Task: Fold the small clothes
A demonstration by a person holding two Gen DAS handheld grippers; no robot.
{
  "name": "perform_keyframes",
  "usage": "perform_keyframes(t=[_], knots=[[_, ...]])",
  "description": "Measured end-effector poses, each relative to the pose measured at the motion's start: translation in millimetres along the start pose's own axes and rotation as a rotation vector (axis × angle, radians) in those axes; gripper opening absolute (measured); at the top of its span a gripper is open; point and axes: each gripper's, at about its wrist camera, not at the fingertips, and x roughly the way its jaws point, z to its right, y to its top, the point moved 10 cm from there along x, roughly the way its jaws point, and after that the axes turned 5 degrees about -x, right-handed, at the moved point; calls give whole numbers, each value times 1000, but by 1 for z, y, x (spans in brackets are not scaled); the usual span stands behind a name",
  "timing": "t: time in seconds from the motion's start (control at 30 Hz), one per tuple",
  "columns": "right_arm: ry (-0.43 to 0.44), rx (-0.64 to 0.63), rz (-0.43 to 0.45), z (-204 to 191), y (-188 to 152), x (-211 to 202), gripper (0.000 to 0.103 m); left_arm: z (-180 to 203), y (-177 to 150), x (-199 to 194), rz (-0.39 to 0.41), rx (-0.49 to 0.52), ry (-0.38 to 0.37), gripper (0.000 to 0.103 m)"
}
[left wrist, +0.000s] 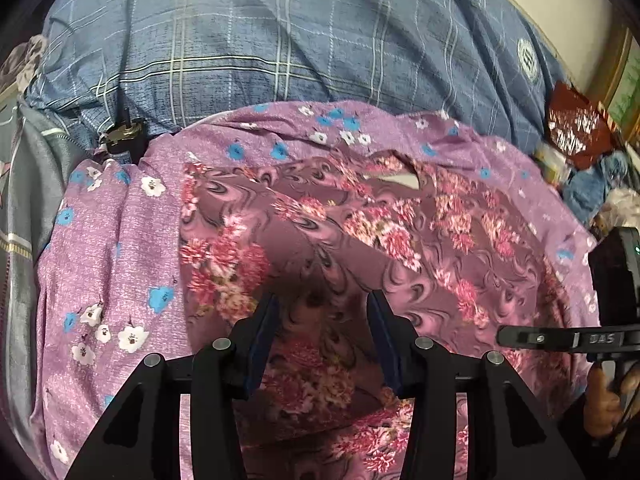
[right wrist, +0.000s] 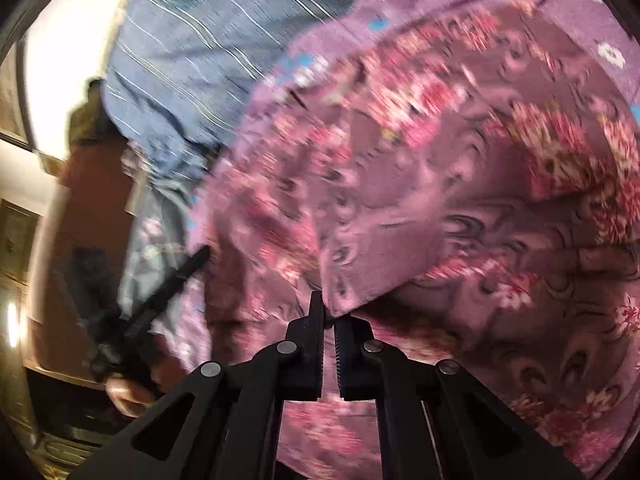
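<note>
A small mauve garment with pink flowers [left wrist: 320,232] lies on a lilac cloth with blue and white flowers [left wrist: 112,240]. My left gripper [left wrist: 322,304] is open, its two fingers spread just above the garment's near part, holding nothing. In the right wrist view, which is blurred, my right gripper [right wrist: 329,316] is shut on an edge of the mauve garment [right wrist: 420,200] and holds a fold of it lifted. The right gripper also shows at the right edge of the left wrist view [left wrist: 568,338].
A blue checked bedcover [left wrist: 260,40] lies behind the lilac cloth. A dark small object [left wrist: 122,140] sits at its left edge. A red bag [left wrist: 574,128] and cluttered items stand at the far right. A grey cloth [left wrist: 24,200] is at the left.
</note>
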Motion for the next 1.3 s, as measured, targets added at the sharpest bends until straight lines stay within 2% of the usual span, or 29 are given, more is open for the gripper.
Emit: perform_keyframes(t=[0.03,0.13,0.23,0.3,0.37,0.43,0.5,0.57,0.63,0.7,0.8,0.93,1.07,1.23,1.3], knots=[[1,-2,-10,0,-1,0,13,2,-2,3,-7,16,17,45],[33,-48,12,-10,5,-22,35,1,-3,11,-20,57,93,45],[7,-125,100,-14,17,-55,35,-9,-2,13,-25,21,129,45],[-71,-127,193,-4,34,-73,34,-16,1,11,-16,-14,141,45],[-188,-112,241,13,50,-76,31,-23,-2,15,-32,-31,183,45],[-288,-116,237,32,62,-62,28,-26,-4,21,-47,-47,202,46],[-387,-109,190,57,67,-39,24,-27,-2,24,-43,-52,223,48],[-400,-144,224,56,73,-37,22,-25,0,25,-39,-54,246,49],[-372,-156,233,48,73,-42,29,-23,2,25,-27,-56,268,48],[-365,-168,267,43,73,-49,29,-18,5,20,-8,-50,294,48],[-411,-196,326,42,74,-62,29,-8,9,8,45,-36,328,48],[-407,-180,366,43,74,-72,29,2,15,-8,116,-25,363,48],[-423,-199,356,41,74,-64,29,13,11,-17,145,-4,396,48],[-453,-204,258,54,69,-41,29,20,7,-7,126,14,399,48],[-462,-220,264,54,70,-39,28,19,7,2,107,23,407,49]])
